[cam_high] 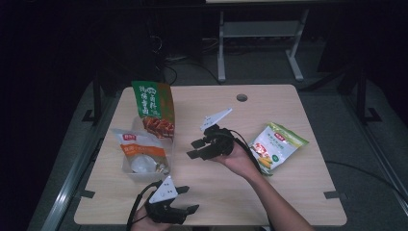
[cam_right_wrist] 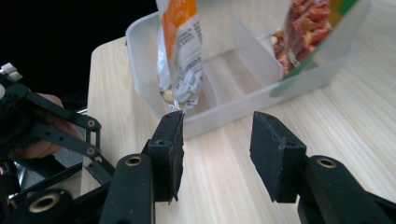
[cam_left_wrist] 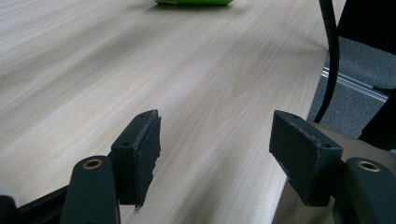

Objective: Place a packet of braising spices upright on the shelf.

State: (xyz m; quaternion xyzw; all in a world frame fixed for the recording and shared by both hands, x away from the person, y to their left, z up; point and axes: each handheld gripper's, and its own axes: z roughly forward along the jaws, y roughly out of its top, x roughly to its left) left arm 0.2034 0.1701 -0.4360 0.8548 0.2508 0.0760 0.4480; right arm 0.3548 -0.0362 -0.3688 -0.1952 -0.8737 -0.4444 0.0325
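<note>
Packing step half done: two pouches (cam_high: 153, 109) standing in clear bin (cam_high: 129, 166) at worktop (cam_high: 288, 192) left, green corn pouch (cam_high: 278, 144) lying flat beside right claw (cam_high: 198, 148). Both claws apart and empty, left claw (cam_high: 190, 199) low at near edge. Next, probably: swinging right claw back over corn pouch, pinching an edge, carrying it to bin.

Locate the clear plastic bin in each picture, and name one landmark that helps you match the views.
High view: the clear plastic bin sits at the table's left, two snack bags standing in it.
Left gripper view: not in it.
Right gripper view: upper centre, beyond the open right claw.
Shared landmark: the green snack bag.
</note>
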